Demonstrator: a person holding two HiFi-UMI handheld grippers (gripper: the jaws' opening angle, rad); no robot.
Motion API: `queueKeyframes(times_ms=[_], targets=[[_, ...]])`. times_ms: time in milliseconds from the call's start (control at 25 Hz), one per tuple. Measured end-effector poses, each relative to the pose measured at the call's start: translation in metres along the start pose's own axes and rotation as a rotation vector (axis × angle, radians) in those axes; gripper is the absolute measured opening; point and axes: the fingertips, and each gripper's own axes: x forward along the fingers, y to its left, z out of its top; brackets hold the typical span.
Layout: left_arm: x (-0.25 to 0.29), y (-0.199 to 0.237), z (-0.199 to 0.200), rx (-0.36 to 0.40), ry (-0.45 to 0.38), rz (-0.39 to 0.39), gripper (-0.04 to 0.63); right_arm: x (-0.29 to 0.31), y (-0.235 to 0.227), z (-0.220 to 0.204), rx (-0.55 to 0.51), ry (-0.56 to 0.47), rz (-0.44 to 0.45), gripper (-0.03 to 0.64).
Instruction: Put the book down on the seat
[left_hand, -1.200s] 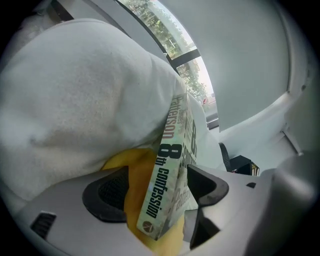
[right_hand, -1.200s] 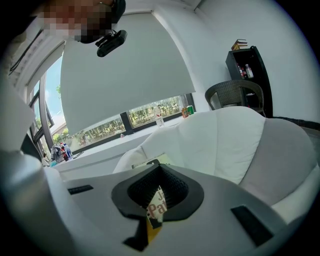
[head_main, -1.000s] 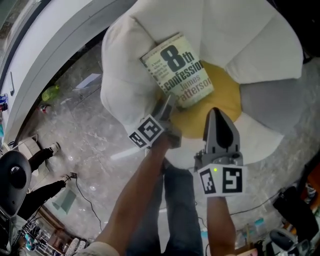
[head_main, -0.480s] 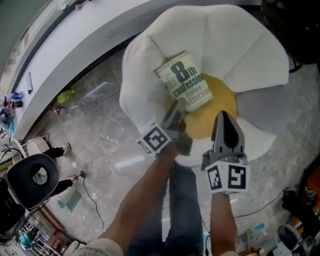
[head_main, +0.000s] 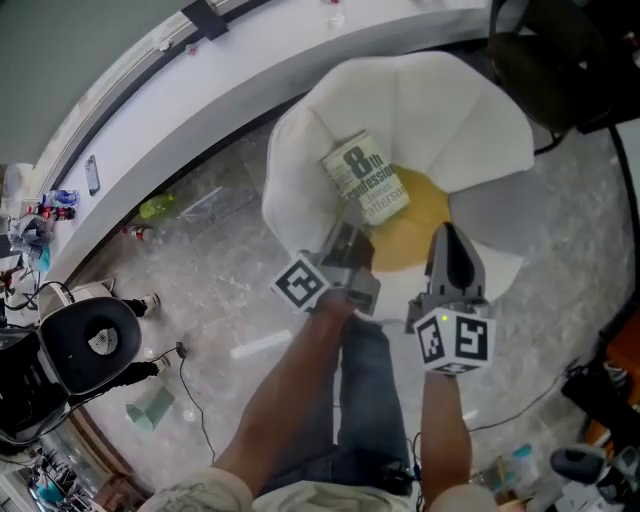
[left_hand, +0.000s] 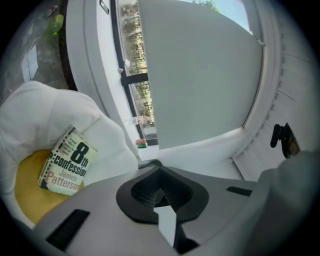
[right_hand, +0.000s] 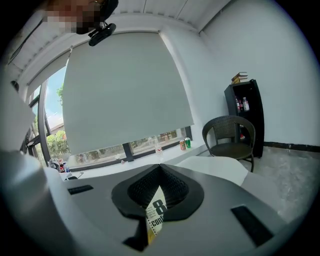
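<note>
The book (head_main: 365, 180), a pale paperback with large dark print on its cover, lies on the yellow seat cushion (head_main: 415, 225) of a white petal-shaped chair (head_main: 300, 170), leaning against the left petal. My left gripper (head_main: 347, 238) hangs just short of the book's near edge, shut and empty. The left gripper view shows the book (left_hand: 67, 160) off to the left of the closed jaws (left_hand: 159, 192). My right gripper (head_main: 445, 235) is over the cushion's near right, shut with nothing held. A sliver of the book (right_hand: 156, 215) shows through its jaw slit.
A curved white window ledge (head_main: 200, 90) runs behind the chair. On the marble floor at left are a green bottle (head_main: 157, 206), a black office chair (head_main: 85, 345) and cables. A wicker chair (right_hand: 230, 135) and a black shelf (right_hand: 245, 110) stand by the wall.
The left gripper has drawn back from the book's lower edge and its jaws have come together. The book stays on the seat. The view has pulled away from the chair.
</note>
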Motion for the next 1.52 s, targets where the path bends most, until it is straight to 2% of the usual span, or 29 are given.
queueKeyframes(times_ms=[120,360,440,480,600,840,1000,1200,1280,1320,1520], targets=[[-0.012,-0.057,0.006,-0.025,-0.023,-0.044,0.008,-0.024,0.01,0.041,-0.002,-0.039,-0.006,0.003],[-0.034,-0.169,0.019,-0.006,-0.045,-0.102,0.006,-0.064,0.04,0.124,-0.038,-0.109,0.01,0.003],[-0.039,-0.214,0.025,-0.018,-0.048,-0.166,0.006,-0.078,0.05,0.152,-0.041,-0.136,0.017,0.003],[-0.041,-0.239,0.027,0.005,-0.039,-0.205,0.006,-0.085,0.054,0.168,-0.044,-0.154,0.019,0.003],[-0.047,-0.306,0.03,0.155,0.0,-0.268,0.008,-0.105,0.065,0.212,-0.063,-0.206,0.022,0.003],[-0.059,-0.391,0.034,0.629,0.022,-0.232,0.006,-0.14,0.08,0.272,-0.107,-0.284,0.025,0.003],[-0.059,-0.419,0.028,0.995,0.016,-0.172,0.007,-0.16,0.085,0.296,-0.139,-0.325,0.023,0.003],[-0.063,-0.432,0.014,1.349,-0.012,-0.101,0.008,-0.175,0.078,0.304,-0.161,-0.319,0.01,0.003],[-0.065,-0.437,0.01,1.445,-0.028,-0.083,0.008,-0.181,0.073,0.307,-0.162,-0.324,-0.002,0.003],[-0.066,-0.439,0.01,1.468,-0.032,-0.082,0.008,-0.184,0.071,0.309,-0.163,-0.329,-0.008,0.003],[-0.069,-0.444,0.011,1.476,-0.036,-0.087,0.008,-0.187,0.073,0.313,-0.181,-0.332,-0.014,0.003]])
